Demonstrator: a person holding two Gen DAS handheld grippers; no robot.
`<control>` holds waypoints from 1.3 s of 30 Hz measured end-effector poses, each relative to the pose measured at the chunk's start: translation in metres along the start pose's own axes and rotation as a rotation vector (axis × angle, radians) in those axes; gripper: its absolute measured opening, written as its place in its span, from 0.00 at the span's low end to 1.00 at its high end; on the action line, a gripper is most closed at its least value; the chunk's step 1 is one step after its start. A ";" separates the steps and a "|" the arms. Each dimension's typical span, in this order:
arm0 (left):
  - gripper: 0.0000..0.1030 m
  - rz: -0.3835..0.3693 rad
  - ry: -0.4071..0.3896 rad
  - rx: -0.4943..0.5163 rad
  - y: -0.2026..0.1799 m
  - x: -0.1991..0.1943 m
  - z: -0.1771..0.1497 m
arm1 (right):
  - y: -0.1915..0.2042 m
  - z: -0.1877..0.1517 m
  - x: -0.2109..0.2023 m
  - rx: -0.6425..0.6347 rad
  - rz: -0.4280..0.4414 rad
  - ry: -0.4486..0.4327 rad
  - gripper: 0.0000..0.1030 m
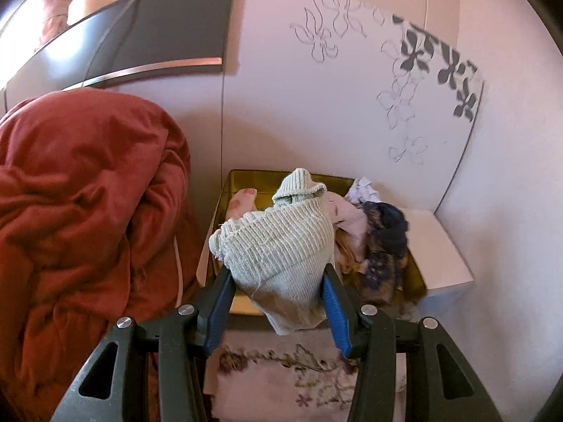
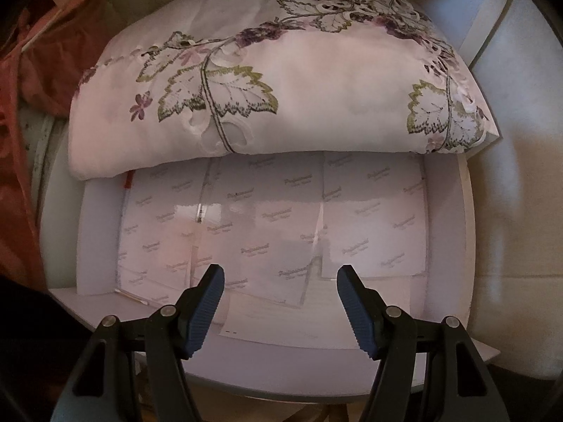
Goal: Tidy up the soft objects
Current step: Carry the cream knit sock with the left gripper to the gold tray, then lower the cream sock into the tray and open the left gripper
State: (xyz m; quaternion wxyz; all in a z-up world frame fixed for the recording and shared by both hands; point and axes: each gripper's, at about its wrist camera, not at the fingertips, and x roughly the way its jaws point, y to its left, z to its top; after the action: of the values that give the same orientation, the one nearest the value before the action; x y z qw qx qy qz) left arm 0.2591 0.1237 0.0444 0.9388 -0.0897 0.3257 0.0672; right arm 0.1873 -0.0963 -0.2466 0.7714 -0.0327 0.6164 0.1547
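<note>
Only the left wrist view showed the left gripper (image 1: pixel 278 283) clamped on a knitted garment (image 1: pixel 281 242) above a gold-lined box (image 1: pixel 242 179); the right gripper (image 2: pixel 280 302) stood wide apart, empty, before a floral cloth (image 2: pixel 281 81).

Right gripper (image 2: pixel 279 302): jaws spread apart, nothing between them. Below it, a white box (image 2: pixel 447 232) lined with printed paper (image 2: pixel 274 218). A folded floral cloth (image 2: pixel 281 70) covers the box's far end. Red fabric (image 2: pixel 21 133) at left.
</note>
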 end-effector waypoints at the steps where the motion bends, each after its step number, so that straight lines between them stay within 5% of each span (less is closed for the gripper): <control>1: 0.47 0.004 0.008 0.001 0.001 0.008 0.003 | -0.001 0.000 0.000 0.002 0.003 -0.001 0.65; 12: 0.48 0.011 0.194 0.028 0.000 0.112 0.008 | -0.004 0.000 0.009 0.024 -0.011 0.051 0.66; 17: 0.49 0.020 0.214 0.057 -0.007 0.129 0.010 | -0.002 0.001 0.011 0.018 -0.006 0.057 0.66; 33: 0.71 0.084 0.127 0.075 -0.014 0.106 -0.008 | -0.001 0.003 0.009 0.003 -0.041 0.038 0.66; 39: 0.71 0.083 0.086 0.088 -0.015 0.085 -0.021 | -0.004 0.001 0.006 0.004 -0.071 0.026 0.66</control>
State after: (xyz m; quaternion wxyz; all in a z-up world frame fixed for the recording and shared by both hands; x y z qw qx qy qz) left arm 0.3154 0.1105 -0.0225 0.9233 -0.0375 0.3720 0.0875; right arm 0.1910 -0.0982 -0.2529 0.7684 -0.0550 0.6250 0.1257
